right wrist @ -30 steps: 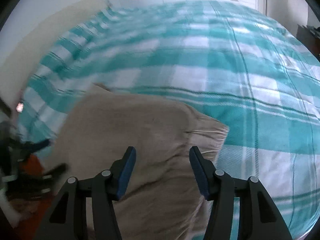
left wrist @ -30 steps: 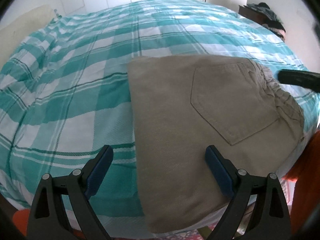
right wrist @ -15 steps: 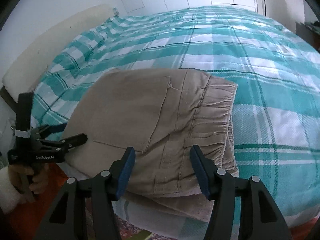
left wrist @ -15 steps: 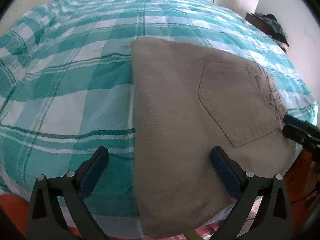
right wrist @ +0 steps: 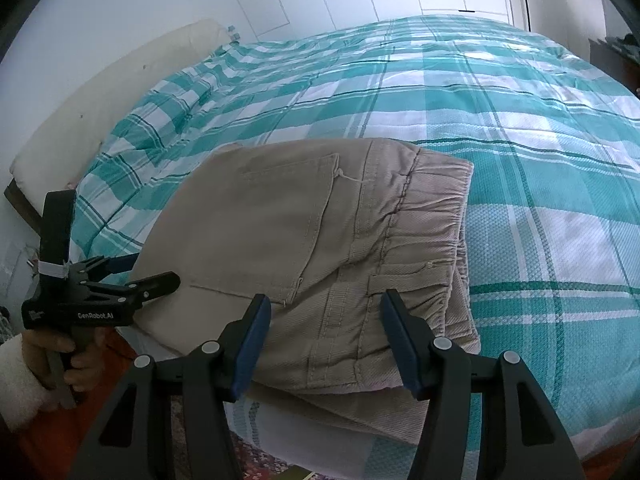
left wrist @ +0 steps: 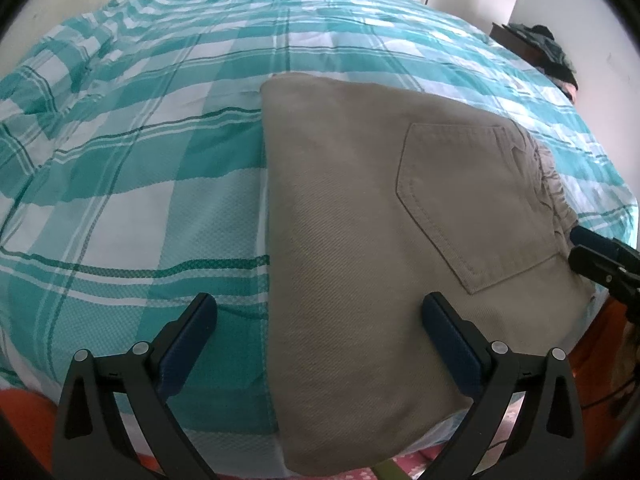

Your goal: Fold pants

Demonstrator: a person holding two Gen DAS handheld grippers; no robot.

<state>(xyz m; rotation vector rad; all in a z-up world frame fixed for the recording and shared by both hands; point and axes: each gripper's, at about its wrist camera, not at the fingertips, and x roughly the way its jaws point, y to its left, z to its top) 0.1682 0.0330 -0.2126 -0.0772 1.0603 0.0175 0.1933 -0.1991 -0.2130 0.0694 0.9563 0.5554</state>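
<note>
The folded khaki pants (left wrist: 360, 248) are laid at the near edge of the bed (left wrist: 120, 208), with wide bare teal-checked cover beyond and to both sides. The long axis runs along that edge, the elastic waistband (right wrist: 428, 216) turned rightward. "GenRobot.AI" is printed on the left gripper (right wrist: 132, 276), whose jaws have just been opening and are spread widest, nothing gripped. The right gripper (right wrist: 324, 340) is held half-open and empty above the waistband.

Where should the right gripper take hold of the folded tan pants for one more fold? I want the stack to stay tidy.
Probably the elastic waistband end of the pants, at its near corner. Come in from the bed edge, one finger above and one below the stacked layers. The right gripper is open and already hovers there.
</note>
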